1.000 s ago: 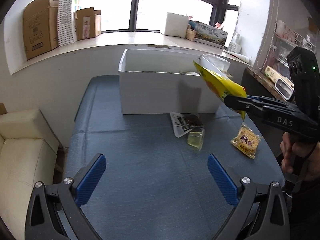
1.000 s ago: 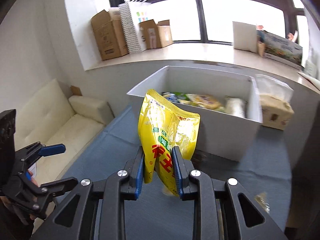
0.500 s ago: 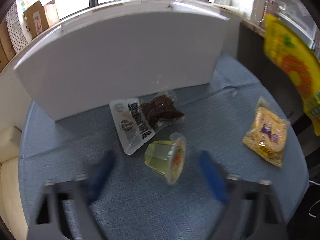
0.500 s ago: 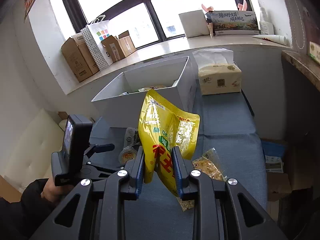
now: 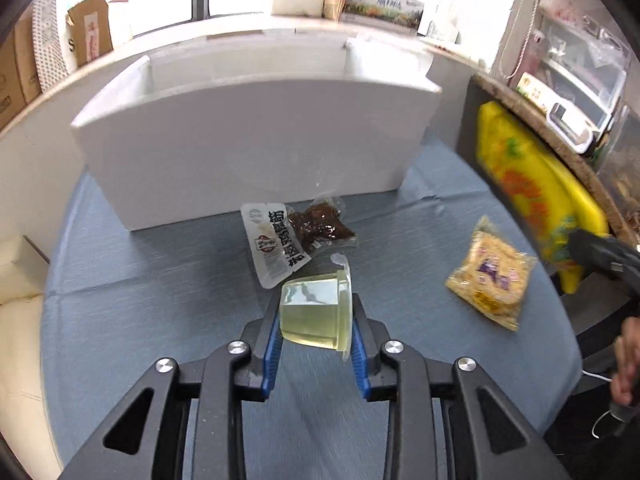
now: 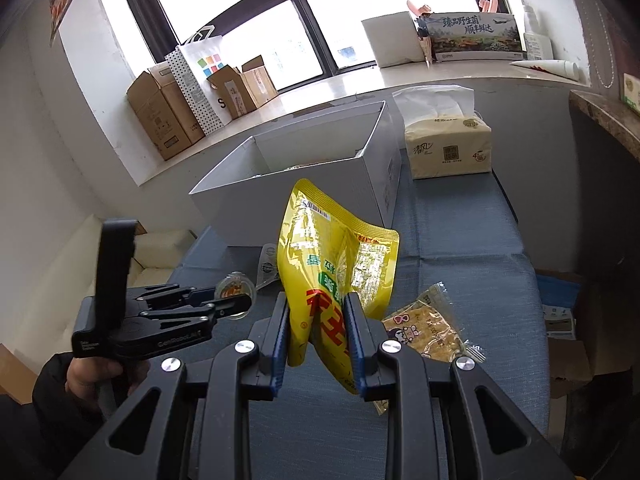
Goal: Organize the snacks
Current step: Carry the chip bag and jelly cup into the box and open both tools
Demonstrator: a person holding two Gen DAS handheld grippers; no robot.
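Partway through, judging by the layout. Left claw [image 5: 316, 322] clamped on a clear plastic jelly cup of pale yellow-green gel [image 5: 316, 312], lying on its side low over the blue cloth-covered bench [image 5: 160, 300], blue pads pressed to both flanks. Right claw [image 6: 316, 334] closed on a crinkled yellow foil snack bag with red and green print [image 6: 336, 264], held upright above the bench, in front of the open white rectangular box [image 6: 288, 196].

Still loose on the bench: a white-and-clear vacuum pouch of dark brown meat [image 5: 296, 236], just in front of the box wall and touching the cup's far rim; a small clear packet of golden crackers with a purple cartoon print [image 5: 492, 276], well to the right of the cup, near the bench edge.

Inside the white box: only a sliver of packaging visible over the near rim in the right wrist view; contents otherwise hidden by the wall, so number of snacks already stowed impossible to tell. Hidden entirely in the left wrist view.

Left to do, at a guess: both held items into the box, then pouch and cracker packet.
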